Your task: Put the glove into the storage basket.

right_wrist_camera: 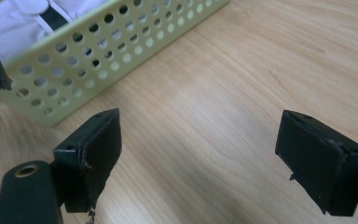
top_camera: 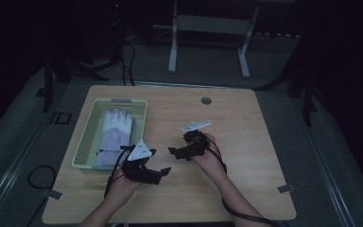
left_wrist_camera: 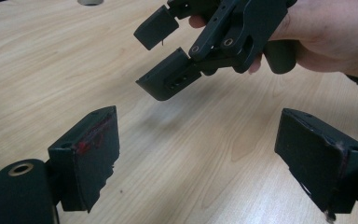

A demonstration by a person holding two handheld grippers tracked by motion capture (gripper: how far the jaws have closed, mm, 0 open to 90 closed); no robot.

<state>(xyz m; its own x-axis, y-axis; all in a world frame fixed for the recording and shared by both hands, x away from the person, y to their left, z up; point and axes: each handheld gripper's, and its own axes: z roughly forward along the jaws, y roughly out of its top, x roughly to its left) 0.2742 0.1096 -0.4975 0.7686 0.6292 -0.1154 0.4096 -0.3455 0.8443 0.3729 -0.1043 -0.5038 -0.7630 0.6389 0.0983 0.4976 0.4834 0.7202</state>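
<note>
Both tools spread and empty, left tool (top_camera: 163,171) and right tool (top_camera: 173,152) mid-desk (top_camera: 246,123); likely next: reach the glove (top_camera: 115,135) in the basket (top_camera: 86,137) by the left edge.

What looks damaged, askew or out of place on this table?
The left gripper has worn pads: ragged lower edges and reddish smears. The right gripper has slightly frayed pad corners. The white glove lies flat in the green basket; nothing is spilled on the table.
</note>
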